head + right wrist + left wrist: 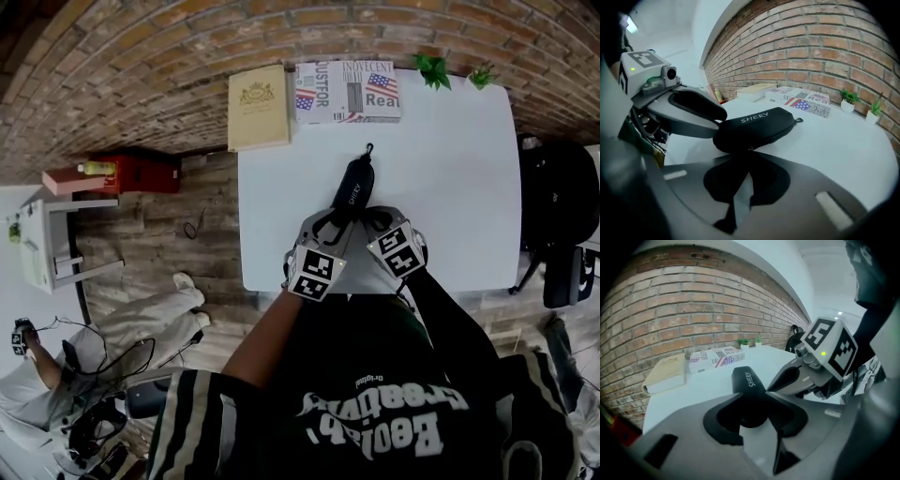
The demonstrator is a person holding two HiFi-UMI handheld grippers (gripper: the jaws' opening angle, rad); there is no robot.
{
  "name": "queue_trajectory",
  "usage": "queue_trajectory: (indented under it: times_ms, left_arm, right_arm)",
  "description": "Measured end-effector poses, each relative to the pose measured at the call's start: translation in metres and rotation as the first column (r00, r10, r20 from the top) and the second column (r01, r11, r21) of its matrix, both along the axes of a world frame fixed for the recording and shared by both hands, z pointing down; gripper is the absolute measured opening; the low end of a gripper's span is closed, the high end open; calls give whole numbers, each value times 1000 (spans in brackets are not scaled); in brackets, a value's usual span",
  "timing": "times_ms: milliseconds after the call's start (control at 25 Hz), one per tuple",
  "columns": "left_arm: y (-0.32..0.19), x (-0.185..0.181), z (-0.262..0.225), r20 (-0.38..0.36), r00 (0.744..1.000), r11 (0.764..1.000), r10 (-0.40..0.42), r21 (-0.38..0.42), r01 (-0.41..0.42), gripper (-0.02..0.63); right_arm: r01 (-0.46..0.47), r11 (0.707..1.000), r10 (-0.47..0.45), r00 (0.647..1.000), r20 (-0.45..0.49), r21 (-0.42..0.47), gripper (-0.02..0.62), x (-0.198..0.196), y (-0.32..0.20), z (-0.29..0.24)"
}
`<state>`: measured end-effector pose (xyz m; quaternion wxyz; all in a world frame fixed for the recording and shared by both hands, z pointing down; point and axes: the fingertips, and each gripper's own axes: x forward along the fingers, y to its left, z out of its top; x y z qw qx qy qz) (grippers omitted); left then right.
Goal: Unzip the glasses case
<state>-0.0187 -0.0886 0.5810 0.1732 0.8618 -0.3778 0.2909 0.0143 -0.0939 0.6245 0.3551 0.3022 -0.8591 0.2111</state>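
Curving behind everything, a red-brick wall point(693, 310) backs a white table point(450, 187). The person's dark shirt point(375, 412) with white lettering fills the bottom of the head view, and both forearms reach over the table's near edge. At the far edge lies a beige book point(258, 108), partly overhanging the table's left side, and just beside it a printed box point(347, 91) with flag patterns. Two small green plants point(433, 70) stand at the far right corner.

The left gripper point(752, 404) and the right gripper point(749, 157) sit close together over the table's near half, angled in toward each other. Between them the black glasses case point(352, 192) lies flat on the table, running lengthwise away from the person, with white "SHERY" lettering on top.

The left gripper's jaws stand wide, with the case's rounded near end between them. The right gripper's jaws are pressed together, their tips against the case's near side at the zip seam. Whether they pinch the zip pull cannot be told. A small loop point(369, 148) sticks out from the case's far end.
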Motion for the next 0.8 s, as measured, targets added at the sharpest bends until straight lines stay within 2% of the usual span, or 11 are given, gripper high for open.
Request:
queue_trajectory:
  times_ms: [160, 280, 360, 480, 560, 680, 800]
  left_arm:
    - [2, -8, -3, 3, 1000, 1000, -27, 3, 27, 138]
    - [2, -11, -9, 7, 999, 999, -48, 5, 48, 129]
    - [2, -7, -13, -2, 999, 999, -32, 9, 32, 129]
    - [5, 6, -10, 24, 999, 999, 39, 14, -40, 129]
    - [6, 9, -4, 48, 997, 998, 68, -10, -67, 128]
    - [6, 9, 1, 27, 998, 997, 61, -39, -60, 129]
    - [5, 9, 0, 24, 998, 998, 57, -37, -56, 129]
  right_arm:
    - [39, 999, -39, 999, 0, 9, 15, -3, 18, 1]
    - [101, 995, -101, 995, 8, 19, 15, -13, 32, -1]
    - [137, 990, -137, 991, 6, 25, 15, -19, 41, -3]
    - [141, 990, -141, 990, -4, 18, 15, -20, 48, 0]
    - [142, 990, -142, 990, -9, 12, 15, -18, 50, 2]
    - [140, 990, -139, 990, -15, 17, 15, -14, 49, 4]
    - [133, 991, -133, 991, -20, 19, 15, -13, 48, 4]
